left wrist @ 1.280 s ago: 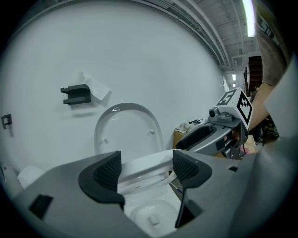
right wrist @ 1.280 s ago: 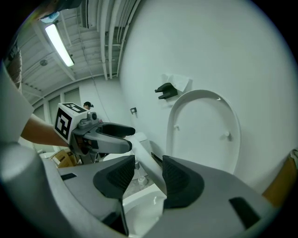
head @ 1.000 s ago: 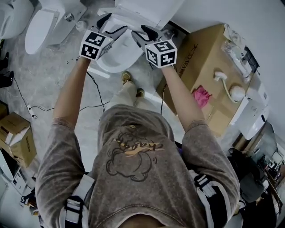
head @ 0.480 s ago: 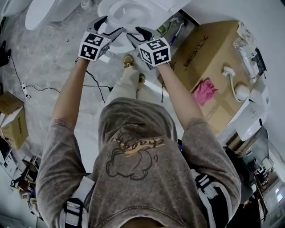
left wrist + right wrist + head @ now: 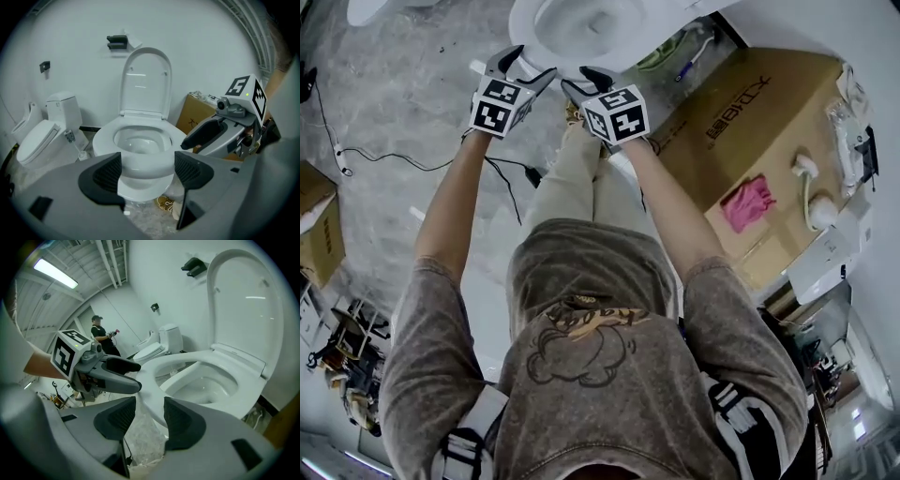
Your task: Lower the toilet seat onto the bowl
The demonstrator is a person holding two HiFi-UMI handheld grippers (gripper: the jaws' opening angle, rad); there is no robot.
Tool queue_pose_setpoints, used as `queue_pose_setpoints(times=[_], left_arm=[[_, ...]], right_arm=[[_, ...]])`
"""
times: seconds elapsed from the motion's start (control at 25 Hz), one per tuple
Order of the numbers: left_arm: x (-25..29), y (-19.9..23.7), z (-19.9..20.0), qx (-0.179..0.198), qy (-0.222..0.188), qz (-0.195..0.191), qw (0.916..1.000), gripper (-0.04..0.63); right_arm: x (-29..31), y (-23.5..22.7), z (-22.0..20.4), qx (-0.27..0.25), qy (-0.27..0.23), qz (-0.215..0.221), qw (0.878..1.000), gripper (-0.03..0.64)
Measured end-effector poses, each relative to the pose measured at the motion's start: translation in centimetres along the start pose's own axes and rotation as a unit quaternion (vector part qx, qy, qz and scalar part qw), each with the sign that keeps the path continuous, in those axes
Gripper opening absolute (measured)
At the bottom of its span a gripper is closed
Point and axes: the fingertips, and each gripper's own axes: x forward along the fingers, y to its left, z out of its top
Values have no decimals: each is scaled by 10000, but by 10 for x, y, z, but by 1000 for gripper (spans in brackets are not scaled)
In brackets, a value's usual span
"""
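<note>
- My left tongs [image 5: 147, 171] are wide open and hold nothing.
- My right tongs [image 5: 149, 417] are open too, a bit less wide, and hold nothing.
- The seat [image 5: 104, 137] lies flat on the bowl [image 5: 140, 183], in front of both tongs.
- The lid [image 5: 145, 79] stands up behind it.

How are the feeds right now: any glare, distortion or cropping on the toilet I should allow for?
Head view: even light, sharp, but the toilet bowl is cut by the top edge. Left gripper view: strong fisheye, dark corners, raised lid clear. Right gripper view: ceiling light blows out at upper left, walls bend, a small bright streak on the lid.
</note>
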Motion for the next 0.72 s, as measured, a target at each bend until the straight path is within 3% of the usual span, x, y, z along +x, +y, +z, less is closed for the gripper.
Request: queue_pose_setpoints(times=[0.52, 0.72], left_arm=[[80, 17, -126, -564, 586, -8, 9967, 347], [107, 24, -149, -721, 607, 105, 9955, 345]], right_arm=[[99, -26, -97, 243, 772, 84, 9967, 201], [122, -42, -118, 255, 877, 89, 9958, 199]])
